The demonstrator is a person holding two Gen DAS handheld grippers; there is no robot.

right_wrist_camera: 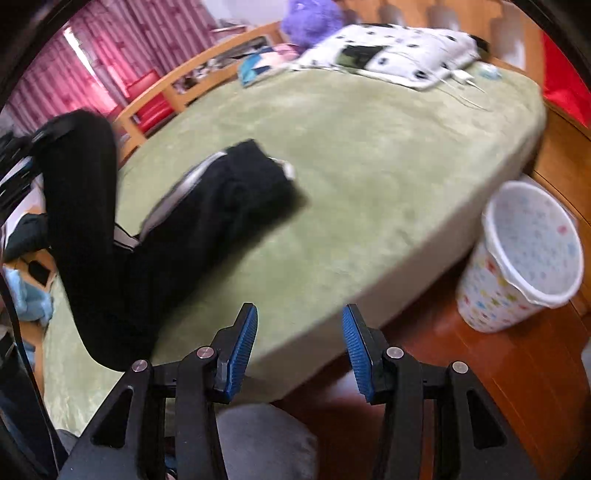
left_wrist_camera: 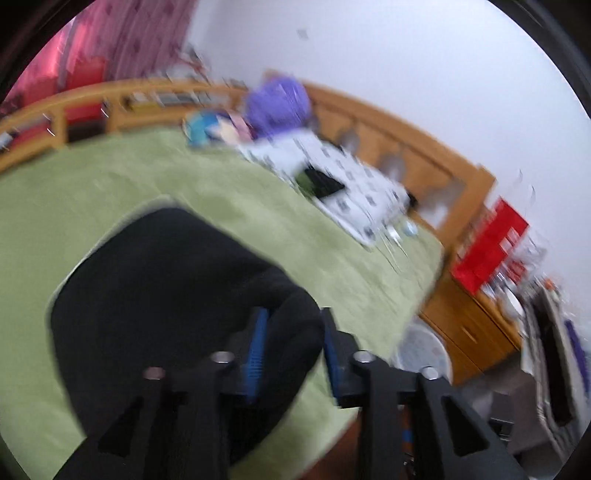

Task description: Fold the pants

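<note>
The black pants [left_wrist_camera: 166, 295] lie on the green bed cover [left_wrist_camera: 110, 177]. A thick bunch of their cloth fills the gap between the blue pads of my left gripper [left_wrist_camera: 293, 314], which is shut on it. In the right wrist view the pants [right_wrist_camera: 207, 221] are bent: one part lies flat with a grey stripe, and the other rises to the left gripper [right_wrist_camera: 22, 162] at the far left. My right gripper [right_wrist_camera: 299, 310] hovers open over the near edge of the bed cover [right_wrist_camera: 369, 166] with nothing between its fingers.
A spotted white pillow [right_wrist_camera: 406, 48], a purple plush toy [right_wrist_camera: 310, 18] and cables lie at the far end of the bed. A patterned white bin [right_wrist_camera: 524, 258] stands on the wooden floor beside the bed. A wooden bed rail [left_wrist_camera: 406, 140] runs behind, with a red bag [left_wrist_camera: 491, 243] past it.
</note>
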